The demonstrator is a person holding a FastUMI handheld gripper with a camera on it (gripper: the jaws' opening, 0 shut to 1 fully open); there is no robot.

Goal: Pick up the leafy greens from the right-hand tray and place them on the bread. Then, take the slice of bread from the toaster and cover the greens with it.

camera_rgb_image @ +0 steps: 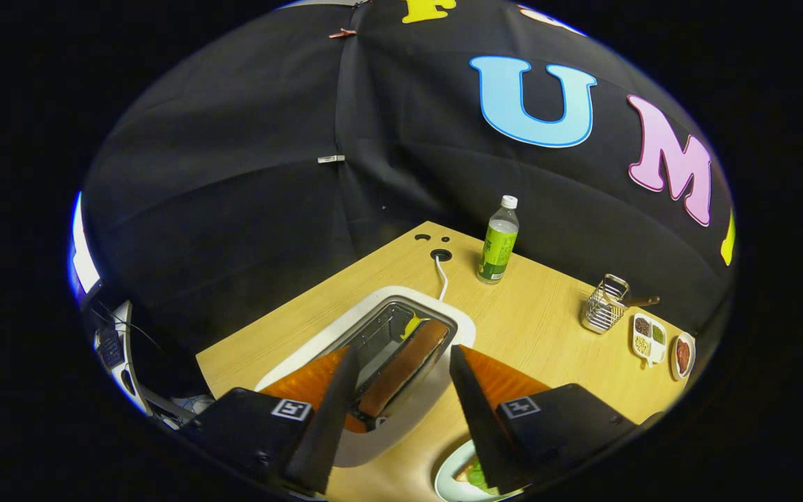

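Observation:
A white toaster (pixel 304 348) lies just ahead of my fingers on the wooden table (pixel 534 321). A brown-crusted slice of bread (pixel 405 366) stands in its near slot, right between my fingertips. My gripper (pixel 401 359) hovers open over the toaster, one finger on each side of the slice, not pressing on it. Below the right finger, a white plate (pixel 447 477) shows at its rim with leafy greens (pixel 475 475) on it; the rest is hidden by the finger.
A green-labelled bottle (pixel 498 240) stands beyond the toaster, near the toaster's white cord (pixel 441 277) and a cable hole. Further right are a wire basket (pixel 605 304), a divided white dish (pixel 649 337) and a small plate (pixel 682 355). The table's left edge drops off beside the toaster.

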